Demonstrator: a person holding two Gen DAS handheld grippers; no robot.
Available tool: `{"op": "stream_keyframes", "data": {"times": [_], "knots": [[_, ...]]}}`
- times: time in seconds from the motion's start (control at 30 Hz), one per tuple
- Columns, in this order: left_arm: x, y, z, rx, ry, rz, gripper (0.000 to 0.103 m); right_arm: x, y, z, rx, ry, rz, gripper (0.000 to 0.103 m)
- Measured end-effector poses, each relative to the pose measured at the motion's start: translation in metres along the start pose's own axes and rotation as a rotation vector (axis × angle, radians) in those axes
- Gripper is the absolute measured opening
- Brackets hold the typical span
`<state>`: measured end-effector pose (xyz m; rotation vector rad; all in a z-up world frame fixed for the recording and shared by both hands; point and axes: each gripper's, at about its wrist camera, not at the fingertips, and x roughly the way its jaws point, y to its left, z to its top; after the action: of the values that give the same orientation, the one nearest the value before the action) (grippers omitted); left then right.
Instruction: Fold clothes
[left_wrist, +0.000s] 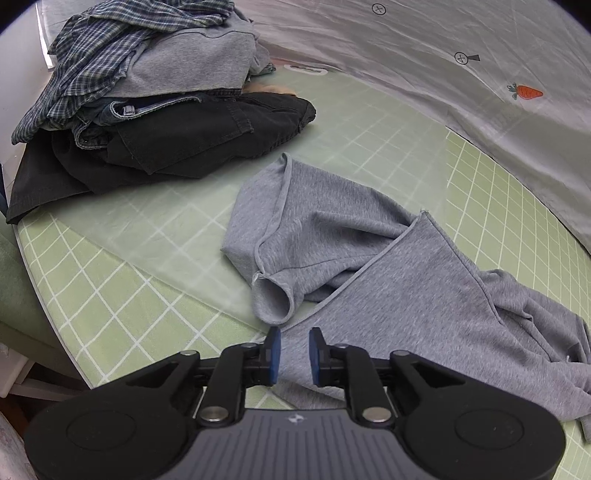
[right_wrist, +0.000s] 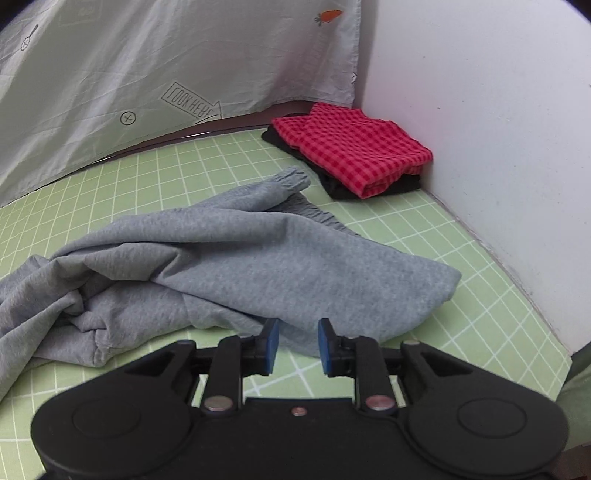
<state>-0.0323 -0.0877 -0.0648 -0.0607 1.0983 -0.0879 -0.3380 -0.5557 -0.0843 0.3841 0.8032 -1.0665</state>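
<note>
Pale green bench (left_wrist: 122, 306) with a white grid pattern, backed by a hanging grey printed sheet (left_wrist: 461, 74) and, on the right side, a plain white wall (right_wrist: 498, 110). Spread crumpled across the middle of the bench: a heathered grey knit sweatshirt-like garment (left_wrist: 388, 266), one ribbed cuff (left_wrist: 271, 301) lying open just ahead of the left claw (left_wrist: 294, 356). Left claw low over the garment's near edge, blue-padded fingers (left_wrist: 275, 354) parted by a narrow gap, grey fabric showing between them, nothing clamped. Right claw (right_wrist: 296, 345) likewise a little apart, blue pads (right_wrist: 325, 345) flanking the near hem of the same grey garment (right_wrist: 240, 266), holding nothing; cannot tell whether touching the cloth. At the far left corner, an untidy heap of clothes (left_wrist: 147, 110): blue-and-white plaid shirt on top, a grey top under it, denim and black trousers below. In the far right corner against the wall, a folded red-and-black checked cloth (right_wrist: 351, 144) resting on a folded black piece (right_wrist: 332, 184), well apart from the grey garment's gathered cuff (right_wrist: 291, 181).
</note>
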Motion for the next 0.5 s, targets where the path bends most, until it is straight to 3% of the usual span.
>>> {"op": "stream_keyframes", "data": {"times": [0.07,0.13,0.37,0.43,0.5], "knots": [[0.008,-0.004,0.004,0.002,0.016,-0.029,0.03,0.006,0.013,0.005,0.0,0.014,0.028,0.037],[0.02,-0.012,0.007,0.018,0.03,-0.029,0.044,0.014,0.022,0.011,0.022,0.036,0.071,0.045],[0.06,-0.042,0.018,0.073,0.076,-0.028,0.05,0.042,0.058,0.026,0.089,0.102,0.227,0.057],[0.071,-0.05,0.022,0.089,0.087,-0.027,0.064,0.049,0.067,0.032,0.101,0.107,0.263,0.065],[0.08,-0.061,0.03,0.115,0.08,-0.027,0.065,0.059,0.078,0.038,0.104,0.123,0.267,0.072]]}}
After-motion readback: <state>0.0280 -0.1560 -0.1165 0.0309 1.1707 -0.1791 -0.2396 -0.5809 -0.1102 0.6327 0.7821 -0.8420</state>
